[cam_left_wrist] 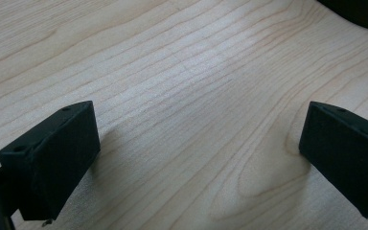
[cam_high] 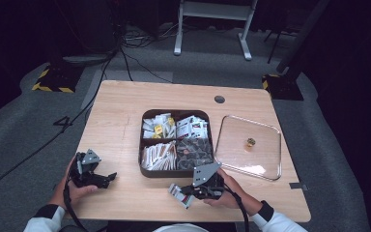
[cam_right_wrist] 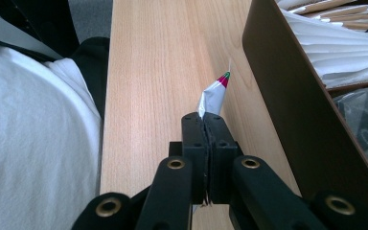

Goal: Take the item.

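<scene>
One wooden table (cam_high: 121, 111) carries a brown four-compartment tray (cam_high: 145, 145) of sachets at centre, its clear lid (cam_high: 265, 140) lying just right of it, so the bare near strip is the working room. Right gripper (cam_right_wrist: 206, 125) is clamped on a small silver sachet (cam_right_wrist: 214, 96), held low beside the tray's near wall, likely just lifted out. Left gripper (cam_left_wrist: 199, 143) rests jaws apart, empty, on open wood near the table's left edge.

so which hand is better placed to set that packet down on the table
Right. The right gripper is shut on the packet, low over the table beside the brown tray. The left gripper is open, holding nothing.
</scene>
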Tool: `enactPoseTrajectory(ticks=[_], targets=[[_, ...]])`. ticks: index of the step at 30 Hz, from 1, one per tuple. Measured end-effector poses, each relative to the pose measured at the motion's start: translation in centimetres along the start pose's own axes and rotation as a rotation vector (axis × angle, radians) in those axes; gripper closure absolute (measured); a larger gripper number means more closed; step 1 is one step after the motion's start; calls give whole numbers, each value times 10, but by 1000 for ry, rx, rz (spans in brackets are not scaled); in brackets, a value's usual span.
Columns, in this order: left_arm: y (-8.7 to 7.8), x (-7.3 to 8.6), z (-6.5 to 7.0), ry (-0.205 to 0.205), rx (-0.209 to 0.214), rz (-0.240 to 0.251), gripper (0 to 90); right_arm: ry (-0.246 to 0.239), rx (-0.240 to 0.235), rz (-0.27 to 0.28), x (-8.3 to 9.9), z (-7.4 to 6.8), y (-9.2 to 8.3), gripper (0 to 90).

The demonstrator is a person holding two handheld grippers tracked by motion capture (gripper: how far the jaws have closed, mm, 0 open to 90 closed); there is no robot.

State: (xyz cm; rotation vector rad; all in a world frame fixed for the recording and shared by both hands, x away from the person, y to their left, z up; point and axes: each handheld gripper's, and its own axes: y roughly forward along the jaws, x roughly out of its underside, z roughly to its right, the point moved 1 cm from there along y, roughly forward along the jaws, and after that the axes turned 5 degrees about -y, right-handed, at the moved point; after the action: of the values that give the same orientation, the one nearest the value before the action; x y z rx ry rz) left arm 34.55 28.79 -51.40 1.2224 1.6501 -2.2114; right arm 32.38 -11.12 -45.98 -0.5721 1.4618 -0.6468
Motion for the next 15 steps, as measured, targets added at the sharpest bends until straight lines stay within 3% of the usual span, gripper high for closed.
enactPoseTrajectory(ticks=[6, 8, 15], targets=[[0, 0, 0, 0, 0, 0, 5, 18, 37, -33, 7, 5, -3, 784], [0, 0, 0, 0, 0, 0, 5, 24, 68, -37, 10, 7, -7, 745], [0, 0, 0, -1, 0, 1, 5, 83, 150, -6, 18, 20, -29, 619]])
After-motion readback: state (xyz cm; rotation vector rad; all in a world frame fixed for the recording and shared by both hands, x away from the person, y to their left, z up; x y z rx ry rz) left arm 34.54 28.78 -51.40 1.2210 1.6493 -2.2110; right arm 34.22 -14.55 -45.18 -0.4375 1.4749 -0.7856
